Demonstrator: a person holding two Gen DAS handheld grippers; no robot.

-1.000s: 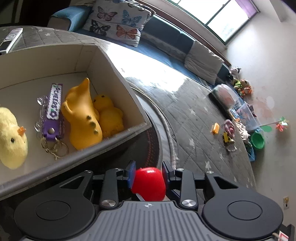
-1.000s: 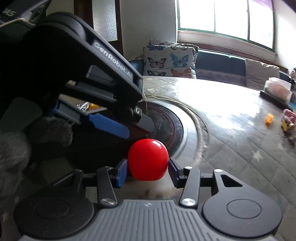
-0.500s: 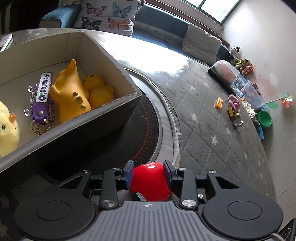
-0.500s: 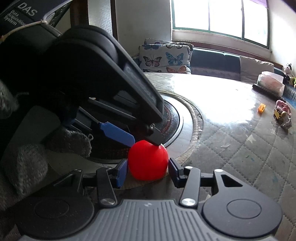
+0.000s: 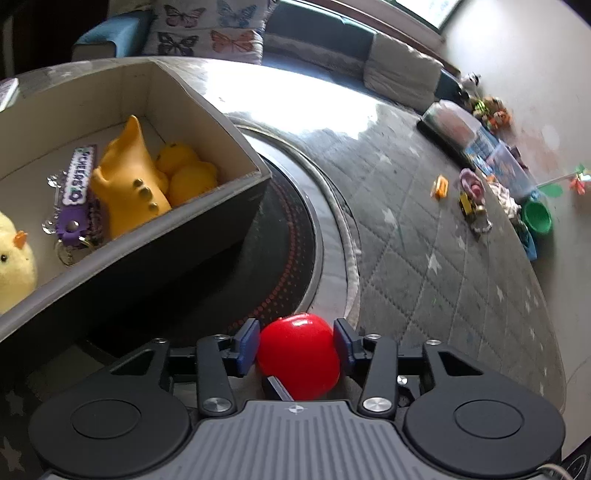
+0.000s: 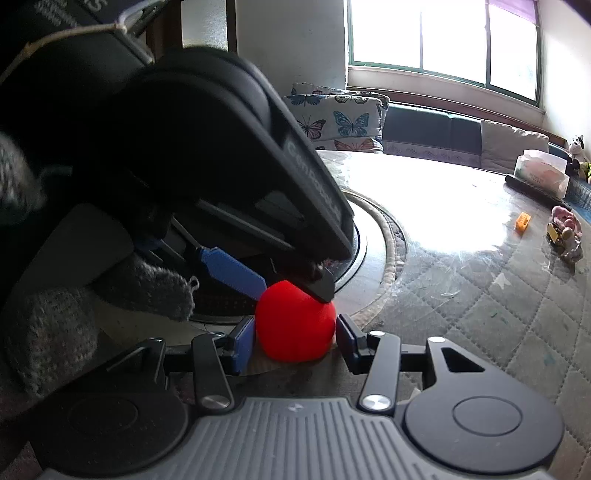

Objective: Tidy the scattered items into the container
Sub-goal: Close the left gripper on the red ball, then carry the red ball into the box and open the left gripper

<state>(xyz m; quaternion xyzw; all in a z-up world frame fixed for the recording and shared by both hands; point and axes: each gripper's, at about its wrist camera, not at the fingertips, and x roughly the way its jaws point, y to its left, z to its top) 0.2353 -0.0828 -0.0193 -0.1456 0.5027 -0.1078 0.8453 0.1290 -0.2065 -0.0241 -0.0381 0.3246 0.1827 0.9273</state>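
Roughly round red ball (image 5: 297, 356), no long axis, clamped by L gripper (image 5: 297, 345); R gripper (image 6: 295, 341) fingers apart.

I read the ball (image 5: 297, 354) as glossy red, the finger pads (image 5: 246, 345) blue. Box (image 5: 177, 236): grey outside, cream inside. Yellow duck (image 5: 129, 177), purple tag (image 5: 75, 192). Cushion (image 5: 207, 31): butterfly print. Mat (image 5: 424, 258): grey quilt with white stars.

**Quilted counter and its load**

I see a grey star-quilted counter (image 5: 424, 258) with a round dark inset (image 5: 288, 229). On it sit the grey container (image 5: 155, 254), a red ball (image 5: 297, 356), an orange block (image 5: 440, 185) and a clear tub (image 6: 541, 173).
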